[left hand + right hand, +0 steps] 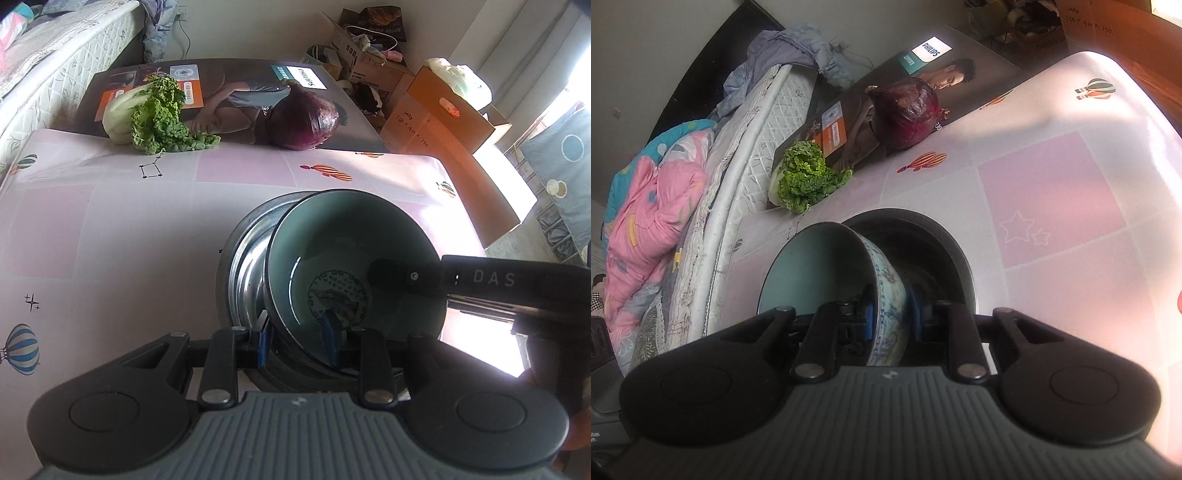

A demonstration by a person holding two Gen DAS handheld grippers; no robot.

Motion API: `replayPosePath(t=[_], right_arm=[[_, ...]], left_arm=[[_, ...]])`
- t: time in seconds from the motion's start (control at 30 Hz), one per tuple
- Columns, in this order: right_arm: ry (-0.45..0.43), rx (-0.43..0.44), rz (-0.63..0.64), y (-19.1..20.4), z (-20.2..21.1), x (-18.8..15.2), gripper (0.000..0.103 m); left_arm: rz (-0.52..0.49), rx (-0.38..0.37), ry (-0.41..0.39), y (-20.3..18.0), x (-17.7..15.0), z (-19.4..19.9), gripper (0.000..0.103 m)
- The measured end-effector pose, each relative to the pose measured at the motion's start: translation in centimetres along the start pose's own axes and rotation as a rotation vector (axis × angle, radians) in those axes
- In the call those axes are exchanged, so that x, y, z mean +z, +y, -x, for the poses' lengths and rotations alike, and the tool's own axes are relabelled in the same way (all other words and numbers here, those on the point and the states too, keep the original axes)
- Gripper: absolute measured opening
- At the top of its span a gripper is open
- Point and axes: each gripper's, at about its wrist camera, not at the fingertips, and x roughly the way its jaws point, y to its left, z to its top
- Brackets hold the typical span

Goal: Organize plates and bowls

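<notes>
My left gripper (297, 341) is pinching the near rim of the teal bowl (354, 258), one blue pad outside the wall, the other inside. The bowl is tipped up on edge just ahead of my fingers, mouth facing back toward me and slightly right, its axis leaning well off vertical. Behind it, on its left, sits the steel plate (245, 258), and the bowl seems to rest inside it, though the contact is hidden. My right gripper (890, 319) clamps the same bowl's wall from the far side, patterned outside showing between its pads, mouth opening to its left. Beyond my fingers lie the lettuce (155, 114) and red cabbage (303, 120) on the pink tablecloth (110, 229).
</notes>
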Motion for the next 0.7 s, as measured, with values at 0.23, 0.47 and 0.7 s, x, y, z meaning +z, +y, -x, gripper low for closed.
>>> replayPosePath(t=[0.23,0.47,0.7], right_arm=[[-0.061,-0.044,0.055,0.6,-0.5,0.5,0.030],[-0.157,0.029,0.009,0.9,3.7,0.7,0.046],[-0.212,0.126,0.030,2.0,12.2,-4.3,0.046]], left_arm=[[-0.003,-0.005,-0.035,0.9,0.1,0.8,0.033],[0.008,-0.004,-0.067,1.6,-0.6,4.6,0.053],[-0.063,0.017,-0.120,3.5,-4.6,12.8,0.069]])
